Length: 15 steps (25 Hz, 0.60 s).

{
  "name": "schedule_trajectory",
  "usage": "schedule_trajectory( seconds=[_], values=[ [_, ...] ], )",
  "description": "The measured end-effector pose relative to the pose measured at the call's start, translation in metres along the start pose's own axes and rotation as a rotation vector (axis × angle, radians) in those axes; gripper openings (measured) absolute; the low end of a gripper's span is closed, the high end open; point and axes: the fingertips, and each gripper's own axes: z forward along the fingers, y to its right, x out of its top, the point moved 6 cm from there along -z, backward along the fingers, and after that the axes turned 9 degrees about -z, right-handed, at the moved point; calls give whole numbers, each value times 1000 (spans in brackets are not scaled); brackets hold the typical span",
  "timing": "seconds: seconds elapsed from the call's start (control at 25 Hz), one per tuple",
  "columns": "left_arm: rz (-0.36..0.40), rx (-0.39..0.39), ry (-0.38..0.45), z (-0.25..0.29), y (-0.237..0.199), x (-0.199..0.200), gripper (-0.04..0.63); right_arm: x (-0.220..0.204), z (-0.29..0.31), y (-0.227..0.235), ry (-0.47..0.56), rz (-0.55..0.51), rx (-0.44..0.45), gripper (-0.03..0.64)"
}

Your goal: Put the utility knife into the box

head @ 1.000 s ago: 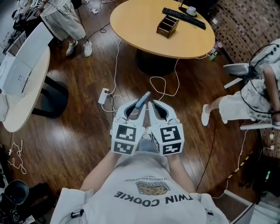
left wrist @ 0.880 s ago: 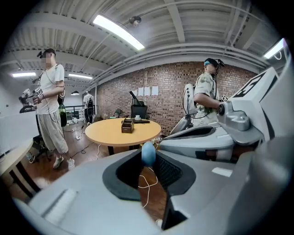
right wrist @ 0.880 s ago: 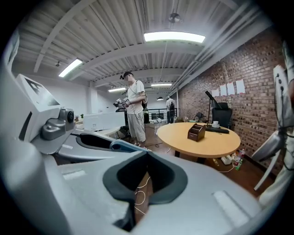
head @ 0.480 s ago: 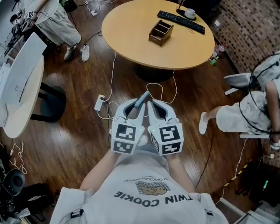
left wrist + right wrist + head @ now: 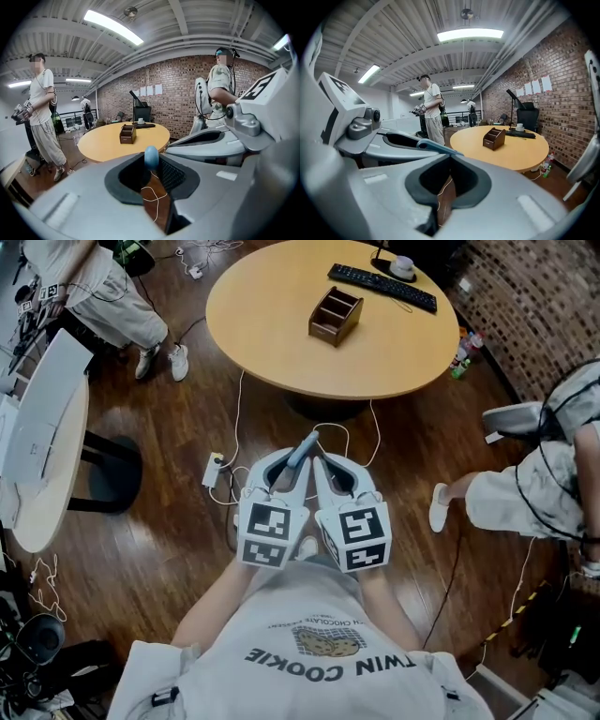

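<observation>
I'm holding the utility knife (image 5: 302, 452) clenched in the left gripper (image 5: 289, 472), well short of the box (image 5: 336, 317) on the desk (image 5: 272, 334). The right gripper (image 5: 336, 476) is closed on nothing. The knife looks light, stiff and slick, so mid-handle seems the safest hold.

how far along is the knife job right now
Done: the utility knife is gripped in the left tongs. In hand: it is held above the floor, short of the round table; the right tongs are shut on nothing. Left: reach the wooden box on that table and put the knife in.
</observation>
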Motion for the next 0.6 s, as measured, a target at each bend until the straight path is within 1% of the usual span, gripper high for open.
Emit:
schedule_trajectory(
  seconds=[0.32, 0.6],
  values=[
    [9, -52, -6, 57, -30, 19, 75, 9, 50, 37, -22, -1, -41, 2],
    [35, -128, -14, 106, -81, 51, 75, 37, 110, 61, -42, 13, -123, 2]
  ],
)
